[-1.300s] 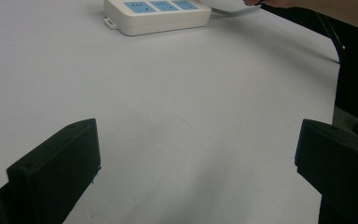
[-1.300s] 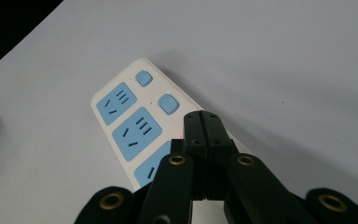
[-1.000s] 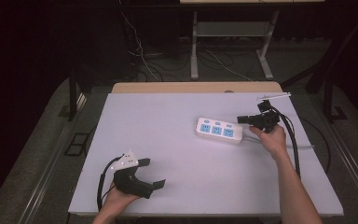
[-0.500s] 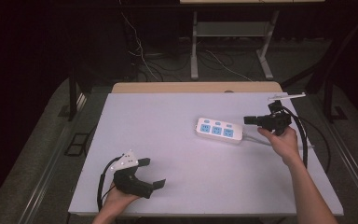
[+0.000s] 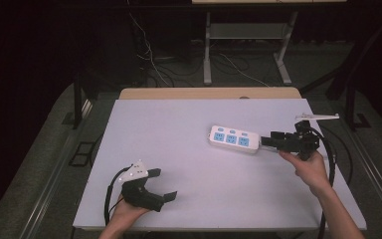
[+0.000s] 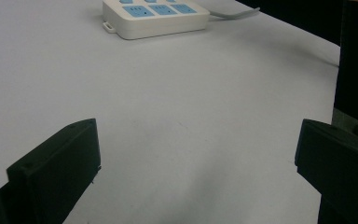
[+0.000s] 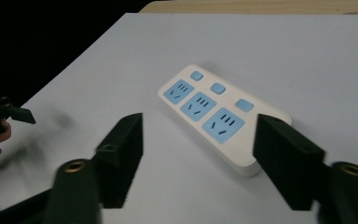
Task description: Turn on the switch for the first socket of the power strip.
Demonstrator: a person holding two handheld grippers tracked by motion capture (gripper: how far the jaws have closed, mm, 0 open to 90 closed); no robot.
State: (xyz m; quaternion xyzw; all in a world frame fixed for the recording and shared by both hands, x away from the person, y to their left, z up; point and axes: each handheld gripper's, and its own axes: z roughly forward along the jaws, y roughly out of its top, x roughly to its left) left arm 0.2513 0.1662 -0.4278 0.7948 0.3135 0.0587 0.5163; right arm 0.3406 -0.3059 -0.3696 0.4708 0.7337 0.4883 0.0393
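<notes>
A white power strip with three blue sockets and three blue buttons lies flat on the right half of the table. In the right gripper view, the power strip sits just ahead of the jaws. My right gripper hovers open at the strip's right end, with nothing between its jaws. My left gripper rests open near the table's front left, well apart from the strip, and its jaws are spread wide over bare table. The power strip lies far off in the left gripper view.
The white table top has a wooden strip along its far edge. The power strip's cord trails toward the right edge. Black cables hang off the table's right side. A metal stand is behind the table.
My right gripper has drawn back from the power strip's right end, to the right and slightly nearer the person. The strip and the left gripper have stayed still.
</notes>
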